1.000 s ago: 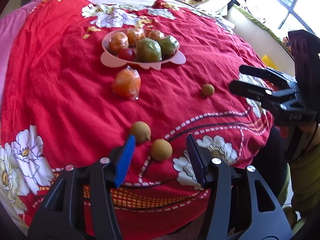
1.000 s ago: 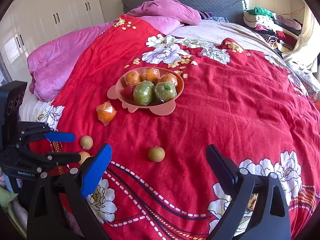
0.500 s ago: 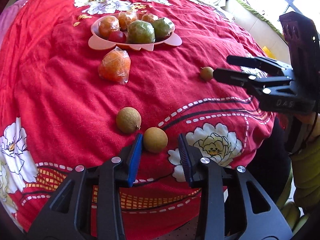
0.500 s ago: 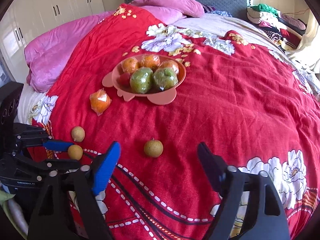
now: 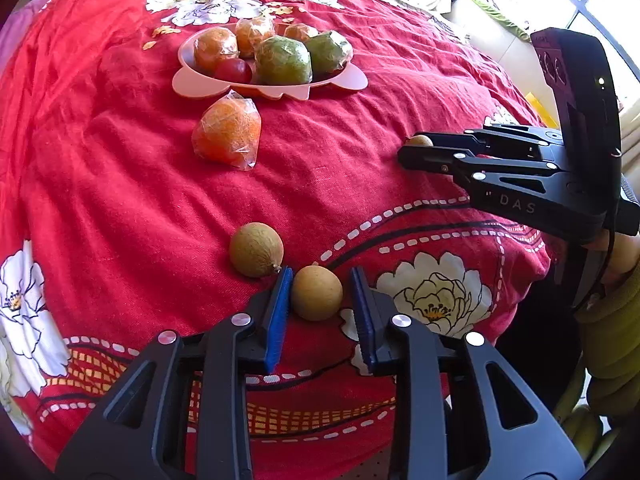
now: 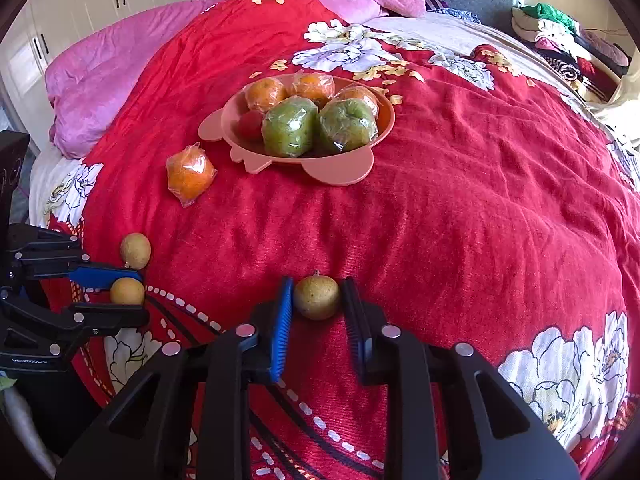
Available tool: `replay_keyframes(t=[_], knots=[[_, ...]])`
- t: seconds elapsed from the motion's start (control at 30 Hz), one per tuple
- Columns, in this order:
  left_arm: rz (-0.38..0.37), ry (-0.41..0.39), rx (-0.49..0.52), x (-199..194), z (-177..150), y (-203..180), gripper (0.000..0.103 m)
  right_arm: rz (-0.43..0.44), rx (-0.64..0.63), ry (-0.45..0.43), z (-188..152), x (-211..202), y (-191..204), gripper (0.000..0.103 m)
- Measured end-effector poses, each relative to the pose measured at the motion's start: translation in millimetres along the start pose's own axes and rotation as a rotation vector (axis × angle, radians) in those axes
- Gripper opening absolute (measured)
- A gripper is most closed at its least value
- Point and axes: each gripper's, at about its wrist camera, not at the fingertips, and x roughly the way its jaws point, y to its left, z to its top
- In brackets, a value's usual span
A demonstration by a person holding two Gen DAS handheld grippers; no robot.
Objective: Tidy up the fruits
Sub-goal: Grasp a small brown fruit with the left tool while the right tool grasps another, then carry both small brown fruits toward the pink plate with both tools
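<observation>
A tan round fruit (image 5: 316,293) sits on the red bedspread (image 5: 120,184) between your left gripper (image 5: 320,300) fingers, touching the left pad (image 5: 279,312), a slim gap at the right pad. A speckled fruit (image 6: 317,296) sits between your right gripper (image 6: 316,312) fingers, both pads at its sides; real pinch, cannot tell. Beyond the fingertips: a third brown fruit (image 5: 256,249), wrapped orange (image 5: 228,134), pink plate (image 5: 200,86).

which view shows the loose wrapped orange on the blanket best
The left wrist view: the wrapped orange is large there, its plastic wrap plain, lying just in front of the pink plate. The right wrist view shows it smaller, off to the plate's left, unblocked.
</observation>
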Motion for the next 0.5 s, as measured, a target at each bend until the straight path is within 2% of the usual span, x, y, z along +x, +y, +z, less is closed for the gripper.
replay_keyframes(t=[0.27,0.5], knots=[[-0.021,-0.015,-0.010,-7.8,0.3,0.8,0.018,0.026,0.011,-0.049,7.5,-24.0,-0.7,0.022],[-0.036,-0.083,-0.002,-32.3,18.2,1.4,0.018,0.021,0.012,-0.101,23.6,-43.4,-4.4,0.022]])
